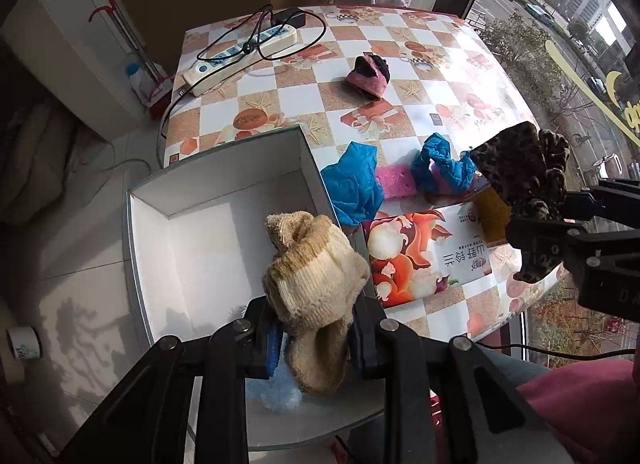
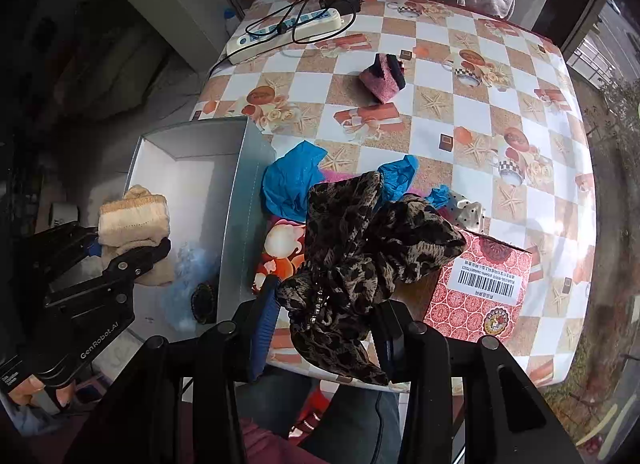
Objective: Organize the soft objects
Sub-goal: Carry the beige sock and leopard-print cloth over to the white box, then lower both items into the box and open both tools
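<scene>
My left gripper is shut on a beige knitted sock and holds it over the open white box; the sock also shows in the right wrist view. A light blue fluffy item lies in the box below it. My right gripper is shut on a leopard-print cloth, held above the table's near edge; the cloth also shows in the left wrist view. Blue plastic gloves and a pink sponge lie on the table. A pink-and-black sock lies further back.
A checkered tablecloth covers the table. A colourful carton and a red patterned box stand near the front edge. A white power strip with black cables lies at the back left. A window is on the right.
</scene>
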`<act>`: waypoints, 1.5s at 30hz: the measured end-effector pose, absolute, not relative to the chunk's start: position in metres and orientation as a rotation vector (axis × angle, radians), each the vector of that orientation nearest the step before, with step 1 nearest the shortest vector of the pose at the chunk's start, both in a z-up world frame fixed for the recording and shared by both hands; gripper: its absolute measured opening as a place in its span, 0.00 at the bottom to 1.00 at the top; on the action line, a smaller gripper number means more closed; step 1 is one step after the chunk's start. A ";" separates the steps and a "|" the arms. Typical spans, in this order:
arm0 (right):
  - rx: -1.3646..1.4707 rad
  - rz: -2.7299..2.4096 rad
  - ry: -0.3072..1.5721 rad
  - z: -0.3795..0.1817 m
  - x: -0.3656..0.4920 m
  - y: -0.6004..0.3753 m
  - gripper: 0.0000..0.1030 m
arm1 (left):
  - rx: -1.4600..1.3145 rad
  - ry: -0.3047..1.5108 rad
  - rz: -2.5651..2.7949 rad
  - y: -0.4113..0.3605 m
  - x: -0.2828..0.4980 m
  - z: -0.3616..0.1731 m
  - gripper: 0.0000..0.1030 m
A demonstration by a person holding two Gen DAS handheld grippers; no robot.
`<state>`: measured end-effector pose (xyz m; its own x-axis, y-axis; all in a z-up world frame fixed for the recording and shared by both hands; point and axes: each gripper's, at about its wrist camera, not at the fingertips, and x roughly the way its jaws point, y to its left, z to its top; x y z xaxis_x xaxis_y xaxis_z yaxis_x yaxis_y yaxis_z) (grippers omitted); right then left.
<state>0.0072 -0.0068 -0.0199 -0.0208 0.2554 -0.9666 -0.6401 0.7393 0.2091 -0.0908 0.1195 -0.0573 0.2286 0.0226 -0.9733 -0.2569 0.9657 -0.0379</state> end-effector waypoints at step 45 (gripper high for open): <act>-0.568 0.848 1.397 -0.021 -0.031 0.051 0.43 | -0.361 1.314 0.293 0.164 -0.129 -0.073 0.29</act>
<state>-0.0309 0.0511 -0.0205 -0.0338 0.1766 -0.9837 -0.7910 0.5969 0.1344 -0.1291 0.1640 -0.0728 0.2315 0.0056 -0.9728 -0.4077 0.9085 -0.0918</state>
